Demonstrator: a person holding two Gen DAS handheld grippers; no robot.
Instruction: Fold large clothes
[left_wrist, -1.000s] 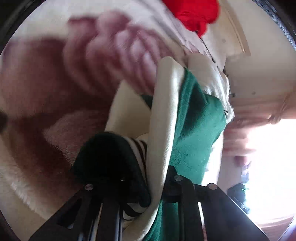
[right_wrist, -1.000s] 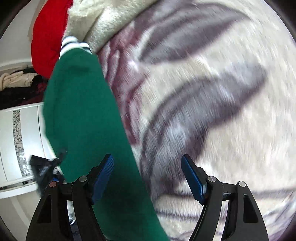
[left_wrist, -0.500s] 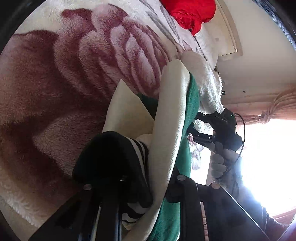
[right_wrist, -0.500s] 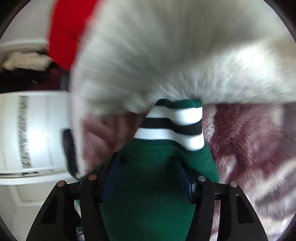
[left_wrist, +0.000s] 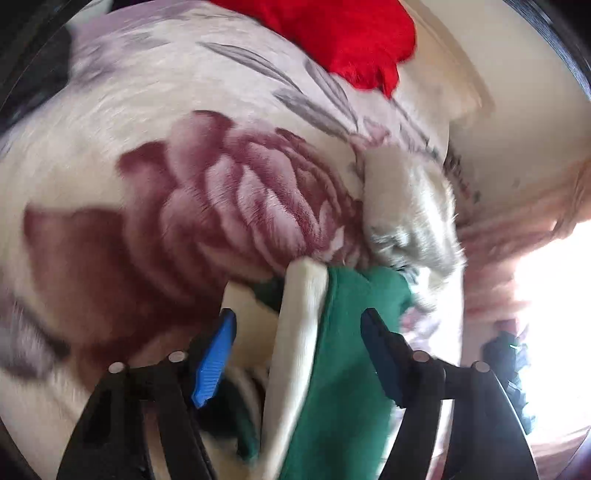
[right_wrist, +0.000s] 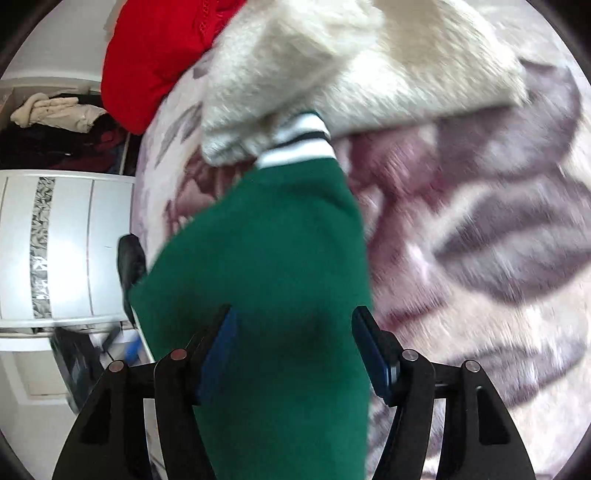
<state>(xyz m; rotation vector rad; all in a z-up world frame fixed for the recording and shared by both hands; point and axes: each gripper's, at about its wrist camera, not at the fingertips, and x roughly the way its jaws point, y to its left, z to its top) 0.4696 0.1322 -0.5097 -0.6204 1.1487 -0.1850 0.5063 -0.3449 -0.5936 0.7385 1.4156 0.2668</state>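
Observation:
A green garment with a cream lining (left_wrist: 299, 332) lies folded between the fingers of my left gripper (left_wrist: 295, 354). Its jaws are opening, and the blue left pad (left_wrist: 212, 362) stands clear of the cloth. In the right wrist view the green sleeve (right_wrist: 266, 277) with its white-and-black striped cuff (right_wrist: 295, 144) fills the gap of my right gripper (right_wrist: 295, 350). Both pads touch the sleeve while the jaws ease slightly wider. The cuff reaches under a fluffy cream garment (right_wrist: 332, 55).
Everything lies on a plush floral blanket (left_wrist: 184, 206) over a bed. A red garment (left_wrist: 343, 33) sits at the far end. A white wardrobe (right_wrist: 66, 240) with piled clothes above stands left of the bed. A bright window (left_wrist: 554, 295) glares on the right.
My left jaws have gone from clamped on the folded cloth to standing apart, and the hand has risen. My right gripper has closed around the green sleeve and drawn it out from the fluffy garment.

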